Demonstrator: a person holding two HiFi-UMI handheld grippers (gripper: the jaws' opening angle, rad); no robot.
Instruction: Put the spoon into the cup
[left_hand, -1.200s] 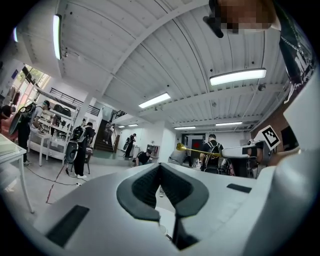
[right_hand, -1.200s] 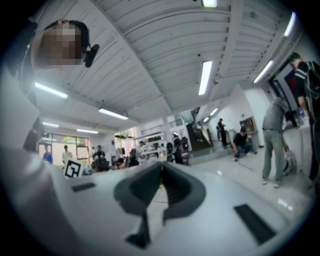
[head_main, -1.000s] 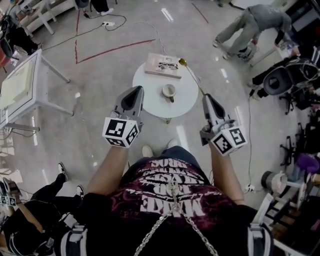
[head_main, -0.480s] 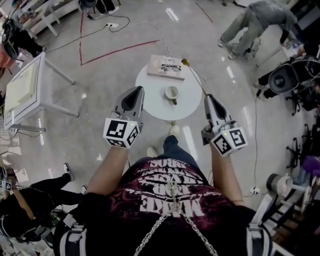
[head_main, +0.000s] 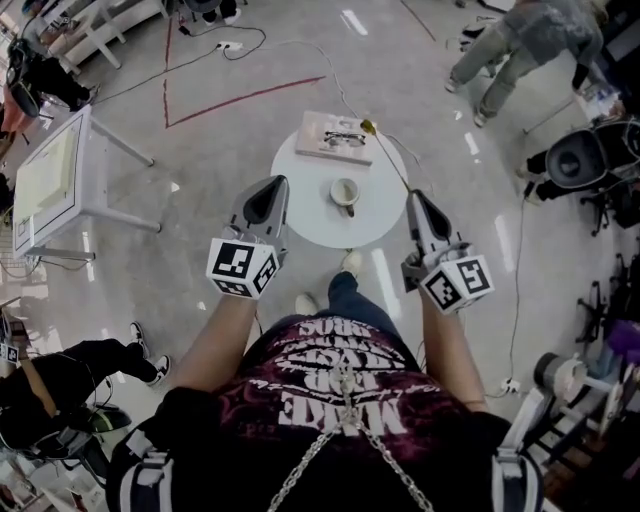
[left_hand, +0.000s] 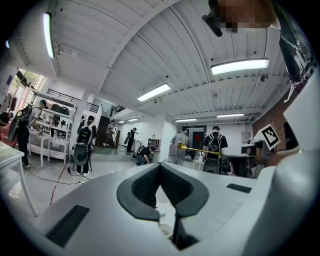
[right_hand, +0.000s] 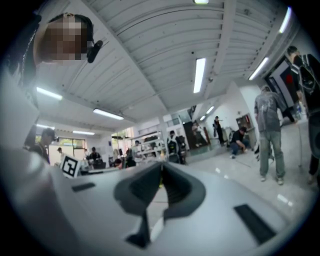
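A small white cup (head_main: 345, 193) stands near the middle of the round white table (head_main: 300, 205). My right gripper (head_main: 411, 194) is at the table's right edge, shut on the handle end of a long gold spoon (head_main: 385, 155). The spoon's bowl reaches out over the table's far edge. In the left gripper view the spoon (left_hand: 200, 148) shows level at the right. My left gripper (head_main: 280, 181) hangs at the table's left edge, jaws shut with nothing between them, and the cup (left_hand: 165, 229) peeks out below them. A yellow sliver of the spoon (right_hand: 161, 185) shows between the right jaws.
A book (head_main: 322, 146) with a pair of glasses (head_main: 343, 133) on it lies at the table's far side. A white square table (head_main: 55, 175) stands at the left. People stand or sit around, and cables (head_main: 240, 48) run over the floor.
The person has stepped forward, so both grippers have come slightly nearer the round table, the spoon still in the right one. The bystander at the top right has shifted.
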